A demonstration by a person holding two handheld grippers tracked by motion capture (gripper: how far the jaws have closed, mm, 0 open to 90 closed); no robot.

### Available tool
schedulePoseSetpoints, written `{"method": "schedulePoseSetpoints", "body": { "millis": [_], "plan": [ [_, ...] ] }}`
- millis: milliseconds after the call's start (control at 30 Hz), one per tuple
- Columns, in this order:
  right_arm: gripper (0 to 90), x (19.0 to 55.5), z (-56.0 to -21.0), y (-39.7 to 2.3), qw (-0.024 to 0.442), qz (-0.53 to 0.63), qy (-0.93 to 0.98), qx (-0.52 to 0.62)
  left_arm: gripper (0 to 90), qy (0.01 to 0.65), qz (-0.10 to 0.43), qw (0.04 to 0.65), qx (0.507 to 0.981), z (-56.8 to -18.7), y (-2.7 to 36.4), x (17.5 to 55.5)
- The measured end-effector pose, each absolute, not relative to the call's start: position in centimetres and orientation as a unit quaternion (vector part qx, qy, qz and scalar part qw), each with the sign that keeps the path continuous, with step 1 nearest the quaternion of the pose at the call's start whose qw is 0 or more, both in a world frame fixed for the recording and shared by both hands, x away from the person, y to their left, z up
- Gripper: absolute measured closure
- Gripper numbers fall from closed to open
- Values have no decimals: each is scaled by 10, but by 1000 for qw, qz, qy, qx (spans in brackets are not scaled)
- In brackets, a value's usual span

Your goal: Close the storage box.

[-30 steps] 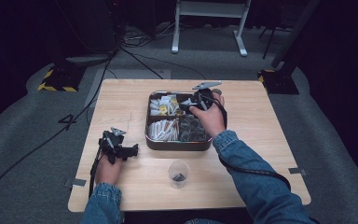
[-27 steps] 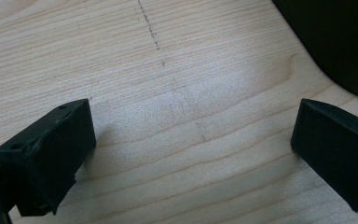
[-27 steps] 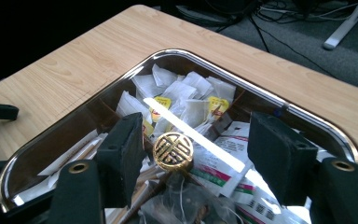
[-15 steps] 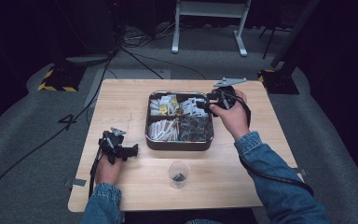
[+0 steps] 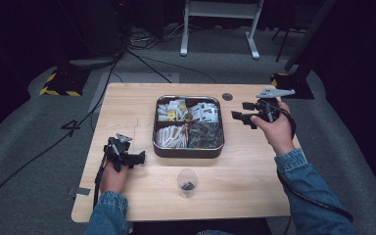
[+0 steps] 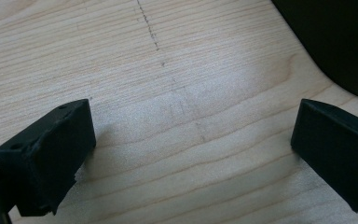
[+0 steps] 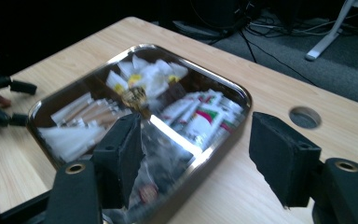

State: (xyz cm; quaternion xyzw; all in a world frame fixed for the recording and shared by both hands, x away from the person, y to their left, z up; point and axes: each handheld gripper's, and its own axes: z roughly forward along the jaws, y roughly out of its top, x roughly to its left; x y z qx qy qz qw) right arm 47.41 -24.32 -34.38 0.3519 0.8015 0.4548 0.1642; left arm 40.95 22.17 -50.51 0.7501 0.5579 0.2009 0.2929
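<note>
Moved off the sachet tin to its right, right gripper fingers wide, empty; left gripper parted, empty, left of tin.

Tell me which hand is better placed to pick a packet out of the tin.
Probably the right: the right gripper hangs just beside the tin, jaws open and pointing at it. The left gripper rests low on the table.

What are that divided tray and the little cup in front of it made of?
The tray looks like polished metal: its rim and dividers shine and mirror the light. The cup seems to be clear plastic, since the table shows through its wall. The table looks like pale wood or a wood-grain laminate.
</note>
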Motion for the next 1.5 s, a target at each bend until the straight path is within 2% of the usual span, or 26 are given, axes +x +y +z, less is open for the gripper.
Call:
{"method": "schedulePoseSetpoints", "body": {
  "millis": [300,533,900,1233,1500],
  "plan": [
    [343,459,-359,-291,166,448,800,362,1,558,201,293,750,-505,222,409],
    [326,458,-384,-324,157,433,800,384,1,558,201,293,750,-505,222,409],
    [304,460,-408,-348,145,425,798,402,1,558,201,293,750,-505,222,409],
    [228,462,-440,-363,147,415,791,424,1,558,201,293,750,-505,222,409],
    [207,468,-469,-378,147,419,785,433,1,558,201,293,750,-505,222,409]
  ]
}}
